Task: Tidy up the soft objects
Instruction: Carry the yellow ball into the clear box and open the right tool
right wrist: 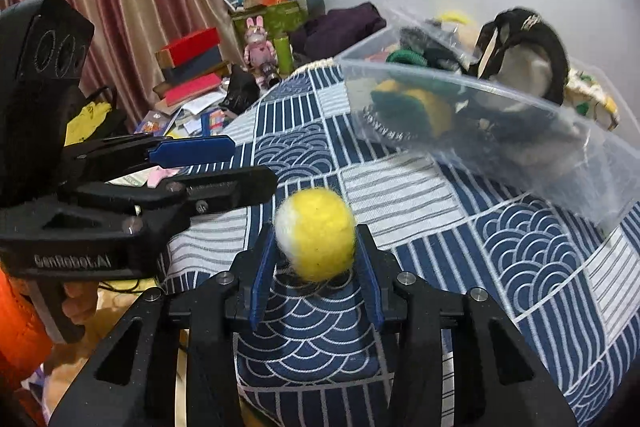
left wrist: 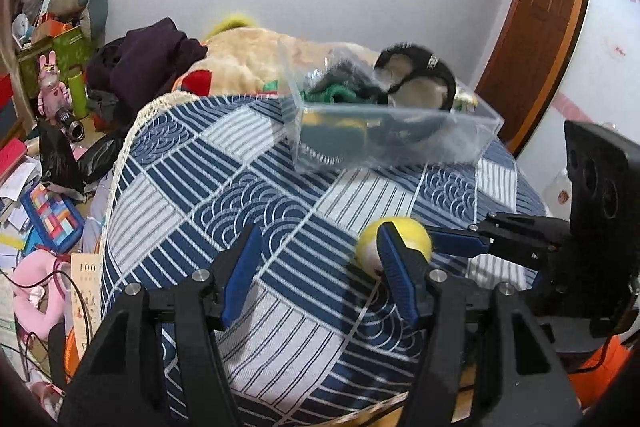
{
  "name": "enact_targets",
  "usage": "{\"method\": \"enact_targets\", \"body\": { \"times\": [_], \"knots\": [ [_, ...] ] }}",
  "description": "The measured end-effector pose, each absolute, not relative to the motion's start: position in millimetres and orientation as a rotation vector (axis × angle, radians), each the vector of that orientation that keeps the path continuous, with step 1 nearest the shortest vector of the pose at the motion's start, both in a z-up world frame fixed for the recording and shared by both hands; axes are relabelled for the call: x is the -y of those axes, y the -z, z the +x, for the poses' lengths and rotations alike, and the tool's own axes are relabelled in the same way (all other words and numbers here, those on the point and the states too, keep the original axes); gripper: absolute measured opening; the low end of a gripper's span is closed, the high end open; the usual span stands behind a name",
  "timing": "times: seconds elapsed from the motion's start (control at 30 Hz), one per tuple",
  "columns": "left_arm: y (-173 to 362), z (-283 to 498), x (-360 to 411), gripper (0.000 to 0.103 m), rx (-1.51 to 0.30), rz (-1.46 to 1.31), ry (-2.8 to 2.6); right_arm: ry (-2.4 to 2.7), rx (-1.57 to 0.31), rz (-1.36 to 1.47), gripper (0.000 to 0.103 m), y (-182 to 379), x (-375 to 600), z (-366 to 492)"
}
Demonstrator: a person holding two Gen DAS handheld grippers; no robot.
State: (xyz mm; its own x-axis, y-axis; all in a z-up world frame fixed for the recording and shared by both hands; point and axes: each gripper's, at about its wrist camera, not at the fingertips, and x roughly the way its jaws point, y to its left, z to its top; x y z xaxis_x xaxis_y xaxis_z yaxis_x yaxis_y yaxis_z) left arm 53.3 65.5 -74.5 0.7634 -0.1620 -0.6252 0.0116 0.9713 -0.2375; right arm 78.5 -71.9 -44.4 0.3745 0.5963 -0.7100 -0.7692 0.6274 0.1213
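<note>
The right gripper (right wrist: pixel 316 259) pinches a yellow-and-white felt ball (right wrist: pixel 316 233) between its blue pads; only its own view shows that grip squarely, the ball fuzzy and lifted just above the blue patterned cloth (right wrist: pixel 520 247). The left-wrist view shows the left gripper (left wrist: pixel 316 267) spread wide with nothing between its fingers, the ball (left wrist: pixel 412 233) half hidden behind one pad. Farther back on the cloth stands a clear plastic bin (left wrist: pixel 400 135) holding furry earmuffs (left wrist: pixel 420 79) and green knitwear (left wrist: pixel 332 93).
</note>
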Motion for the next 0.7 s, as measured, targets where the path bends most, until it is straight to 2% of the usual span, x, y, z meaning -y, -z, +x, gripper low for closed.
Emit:
{"method": "enact_targets", "body": {
  "times": [0.4, 0.7],
  "knots": [
    [33.6, 58.5, -67.4, 0.064, -0.559, -0.224, 0.094, -0.747, -0.655, -0.150, 0.035, -14.5, 89.7, 134.8],
    [36.4, 65.4, -69.2, 0.064, -0.552, -0.238, 0.098, -0.670, -0.723, -0.173, 0.036, 1.0, 76.1, 170.3]
  ]
}}
